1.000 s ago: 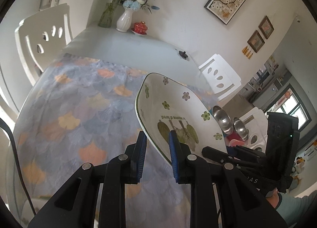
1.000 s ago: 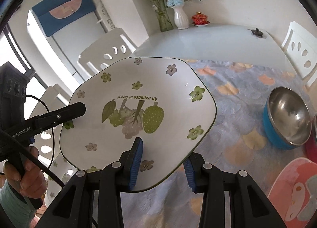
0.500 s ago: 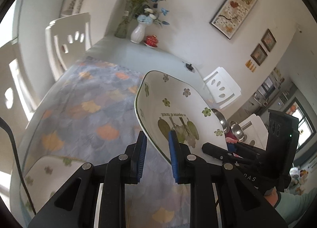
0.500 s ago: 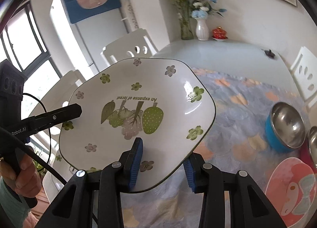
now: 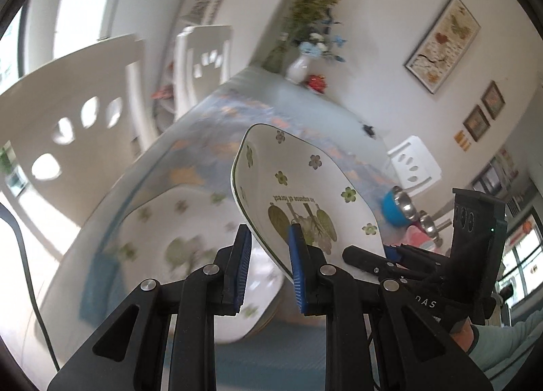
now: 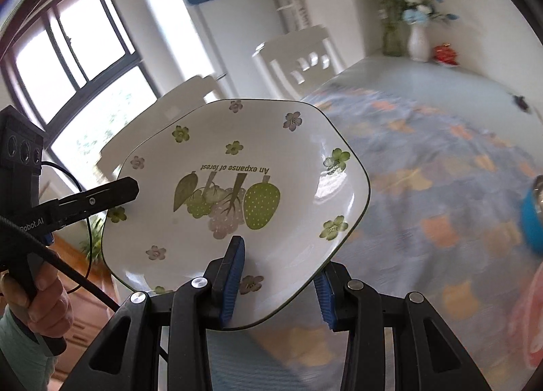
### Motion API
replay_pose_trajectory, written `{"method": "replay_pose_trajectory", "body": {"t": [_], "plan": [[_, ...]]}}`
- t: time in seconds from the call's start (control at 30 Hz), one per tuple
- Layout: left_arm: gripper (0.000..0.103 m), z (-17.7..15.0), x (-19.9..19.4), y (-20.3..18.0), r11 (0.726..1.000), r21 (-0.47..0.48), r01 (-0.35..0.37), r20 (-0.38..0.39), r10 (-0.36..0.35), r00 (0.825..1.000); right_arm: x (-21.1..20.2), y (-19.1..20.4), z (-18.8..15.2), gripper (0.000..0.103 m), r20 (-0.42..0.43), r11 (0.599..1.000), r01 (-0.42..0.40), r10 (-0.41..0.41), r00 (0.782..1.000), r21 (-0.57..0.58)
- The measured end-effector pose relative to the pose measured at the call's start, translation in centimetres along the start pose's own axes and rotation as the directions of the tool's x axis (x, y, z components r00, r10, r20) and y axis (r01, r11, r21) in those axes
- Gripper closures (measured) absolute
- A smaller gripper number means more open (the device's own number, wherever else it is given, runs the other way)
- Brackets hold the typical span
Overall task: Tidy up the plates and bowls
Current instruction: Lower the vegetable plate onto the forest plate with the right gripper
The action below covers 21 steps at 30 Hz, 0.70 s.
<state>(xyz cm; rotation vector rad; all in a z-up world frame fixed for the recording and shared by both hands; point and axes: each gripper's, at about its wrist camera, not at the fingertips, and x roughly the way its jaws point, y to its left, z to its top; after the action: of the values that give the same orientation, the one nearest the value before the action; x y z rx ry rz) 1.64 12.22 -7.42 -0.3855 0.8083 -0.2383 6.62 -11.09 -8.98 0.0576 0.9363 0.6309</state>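
A white square plate [image 5: 298,184] with green fruit print and small flowers is held in the air between both grippers; it fills the right wrist view [image 6: 237,194]. My left gripper [image 5: 268,268] is shut on its left rim. My right gripper [image 6: 276,289] is shut on its near rim and also shows in the left wrist view [image 5: 390,258]. Below, at the table's near left corner, a stack of matching plates [image 5: 183,245] lies blurred. A blue steel-lined bowl [image 5: 397,204] sits further right; it shows at the edge of the right wrist view [image 6: 532,218].
The table has a blue and orange patterned cloth [image 6: 441,187]. White chairs [image 5: 68,126] stand along its left side, another chair [image 5: 414,163] at the far right. A white vase with flowers [image 5: 300,65] and a red lidded cup [image 5: 315,80] stand at the far end. A pink plate [image 6: 532,323] lies at right.
Both grippers have carried the plate toward the table's near left corner. The stack of matching plates has come into the left wrist view beneath it. The grip on the plate is unchanged.
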Motion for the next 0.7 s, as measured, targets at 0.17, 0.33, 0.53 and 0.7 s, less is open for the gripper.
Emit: {"method": "replay_pose_trajectory", "body": {"t": [0.17,0.33,0.53,0.7], "plan": [[0.084,-1.9,-0.9,3.2,0.999,-0.042,-0.015,-0.043,0.013,0.999,2.3,2.7,-1.8,0.065,-0.075,1.0,-0.005,0.006,0.997,0.017],[0.084,-2.6,-0.1,6.8,0.999,-0.042,0.01,-0.112,-0.015,0.994,4.4,4.6,-3.2,0.065,-0.126,0.998,0.026,-0.018,0.992,0.061],[0.083,-2.3,2.1,10.6,0.999,-0.032,0.041,-0.197,-0.046,0.979,6.3,6.5,-3.9,0.066,-0.16,0.982,0.127,-0.104,0.982,0.139],[0.085,-1.0,4.4,12.3,0.996,0.01,0.09,-0.264,-0.084,0.961,6.2,9.8,-3.4,0.07,-0.133,0.971,0.221,-0.208,0.969,0.09]]}}
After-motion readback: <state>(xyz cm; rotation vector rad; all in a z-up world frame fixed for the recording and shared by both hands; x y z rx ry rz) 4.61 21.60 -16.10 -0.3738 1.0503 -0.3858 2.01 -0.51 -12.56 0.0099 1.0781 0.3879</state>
